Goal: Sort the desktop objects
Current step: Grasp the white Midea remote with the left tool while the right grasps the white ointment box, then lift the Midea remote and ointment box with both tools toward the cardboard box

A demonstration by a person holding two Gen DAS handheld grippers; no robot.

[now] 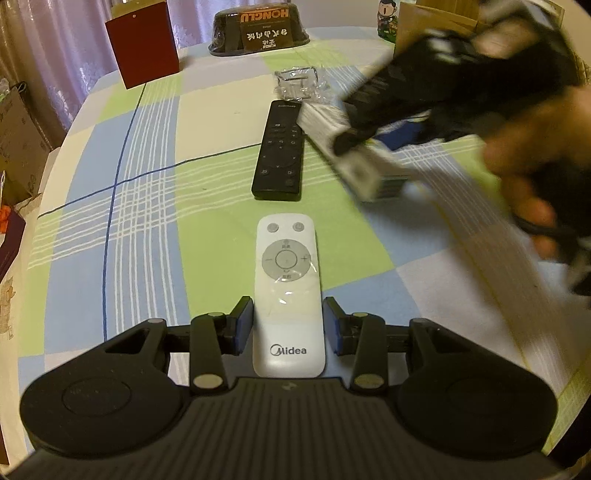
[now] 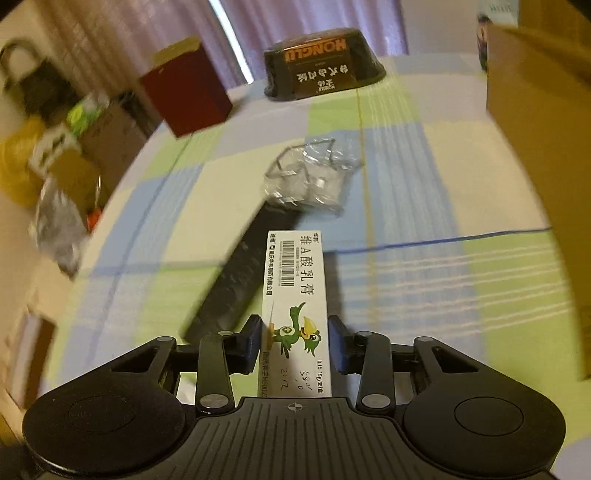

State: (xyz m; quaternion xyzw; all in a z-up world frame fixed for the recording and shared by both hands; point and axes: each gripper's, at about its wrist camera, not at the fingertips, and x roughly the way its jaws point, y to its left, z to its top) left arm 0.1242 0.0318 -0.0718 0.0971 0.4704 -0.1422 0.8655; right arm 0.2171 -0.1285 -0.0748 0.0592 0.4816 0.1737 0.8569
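- White plastic Midea remote control (image 1: 286, 291) lying flat on the checked-cloth counter (image 1: 147, 192), its lower end between the two blue pads of the left claw (image 1: 288, 321); jaws at medium width, left pad touching or almost touching the edge, right pad with a small gap, so not yet gripped.
- Risk here: smooth casing with a loose clear film on top, likely to slip or turn if pinched only at the low end; long part in front could tip down on lifting.
- White cardboard ointment box with a green bird picture (image 2: 295, 314) held in the right claw (image 2: 295, 339), pads pressed on both long sides, carried above the counter.
- Risk there: thin card, may crush or slide out under fast motion; much blur in the right wrist view suggests quick movement.
- Long black remote control (image 1: 279, 151) just beyond the white one, directly under the carried box; a dropped box would land on it.
- Crumpled clear plastic packet (image 1: 297, 81) behind the black remote.
- Brown cardboard box (image 2: 543, 184) at the right, possibly the sorting place; its wall could catch the carried box.
- Dark red box (image 1: 146, 48) and black HONGLU bowl-shaped package (image 1: 258, 29) far back, well apart, no obstacle.
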